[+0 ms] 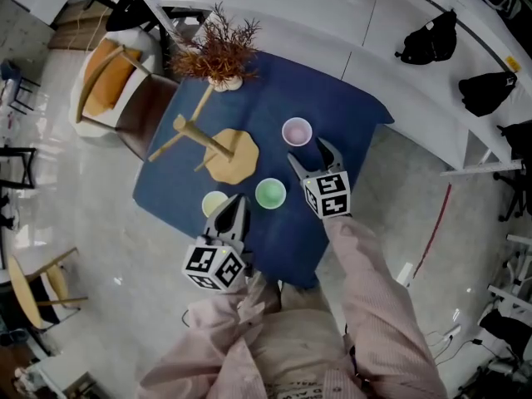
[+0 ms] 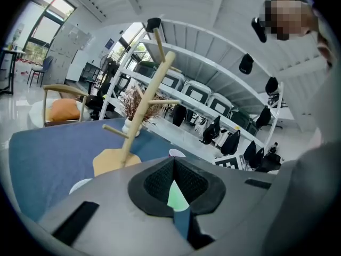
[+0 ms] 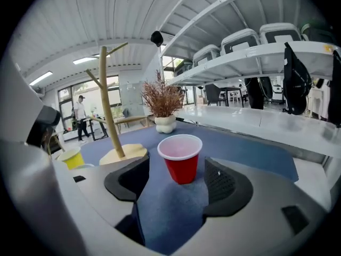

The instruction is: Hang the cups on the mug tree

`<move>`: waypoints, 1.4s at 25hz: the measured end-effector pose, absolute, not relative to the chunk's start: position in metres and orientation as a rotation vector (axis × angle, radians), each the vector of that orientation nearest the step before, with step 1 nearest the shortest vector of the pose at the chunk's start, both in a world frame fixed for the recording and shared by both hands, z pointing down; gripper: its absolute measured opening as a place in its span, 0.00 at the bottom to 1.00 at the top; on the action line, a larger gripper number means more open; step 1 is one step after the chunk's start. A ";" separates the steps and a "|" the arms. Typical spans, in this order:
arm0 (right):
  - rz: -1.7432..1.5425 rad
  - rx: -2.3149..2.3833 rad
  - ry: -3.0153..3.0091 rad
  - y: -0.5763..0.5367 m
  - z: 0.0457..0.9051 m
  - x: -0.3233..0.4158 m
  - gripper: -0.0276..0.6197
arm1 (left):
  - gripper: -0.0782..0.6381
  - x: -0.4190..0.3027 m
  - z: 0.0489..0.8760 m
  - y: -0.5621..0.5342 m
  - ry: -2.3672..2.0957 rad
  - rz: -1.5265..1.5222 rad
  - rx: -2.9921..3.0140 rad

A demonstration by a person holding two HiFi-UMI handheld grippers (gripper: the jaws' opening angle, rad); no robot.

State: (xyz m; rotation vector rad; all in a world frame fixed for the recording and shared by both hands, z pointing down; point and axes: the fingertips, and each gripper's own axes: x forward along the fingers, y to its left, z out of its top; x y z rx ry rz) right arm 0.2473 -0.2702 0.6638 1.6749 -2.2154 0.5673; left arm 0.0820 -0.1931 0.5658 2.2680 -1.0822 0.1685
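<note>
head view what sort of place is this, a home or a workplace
Likely an office or lab, not a home: long white shelves holding black bags, and a blue-covered table on a pale floor.

Looks like an open office; long white shelves [image 3: 234, 55] hold black bags [image 1: 429, 38].

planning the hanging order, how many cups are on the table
3. A red cup farthest out on the blue cloth, a green cup nearer, a yellow cup left of the green. None seems hidden.
</note>
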 end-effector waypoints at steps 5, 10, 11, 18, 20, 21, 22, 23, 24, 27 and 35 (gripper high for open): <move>0.567 1.645 -2.205 -0.283 0.677 0.245 0.50 | 0.11 0.089 0.570 -0.200 -1.056 0.166 2.262; 0.546 1.625 -2.202 -0.295 0.682 0.244 0.51 | 0.11 0.090 0.572 -0.205 -1.058 0.172 2.240; 0.542 1.618 -2.204 -0.297 0.683 0.243 0.51 | 0.11 0.090 0.572 -0.206 -1.059 0.171 2.237; 0.541 1.572 -2.213 -0.304 0.693 0.237 0.50 | 0.11 0.090 0.574 -0.208 -1.062 0.168 2.224; 0.542 1.577 -2.210 -0.307 0.695 0.237 0.50 | 0.11 0.089 0.576 -0.209 -1.064 0.167 2.220; 0.543 1.580 -2.207 -0.308 0.695 0.237 0.50 | 0.11 0.089 0.577 -0.209 -1.065 0.166 2.218; 0.546 1.582 -2.206 -0.309 0.695 0.238 0.50 | 0.11 0.088 0.577 -0.209 -1.066 0.165 2.216; 0.553 1.584 -2.206 -0.309 0.695 0.238 0.50 | 0.11 0.088 0.578 -0.209 -1.068 0.166 2.213; 0.562 1.585 -2.207 -0.310 0.694 0.239 0.50 | 0.11 0.087 0.578 -0.208 -1.069 0.167 2.211; 0.582 1.591 -2.213 -0.310 0.693 0.240 0.49 | 0.11 0.086 0.579 -0.207 -1.077 0.161 2.207; 0.577 1.579 -2.225 -0.306 0.679 0.242 0.48 | 0.11 0.085 0.577 -0.202 -1.103 0.144 2.196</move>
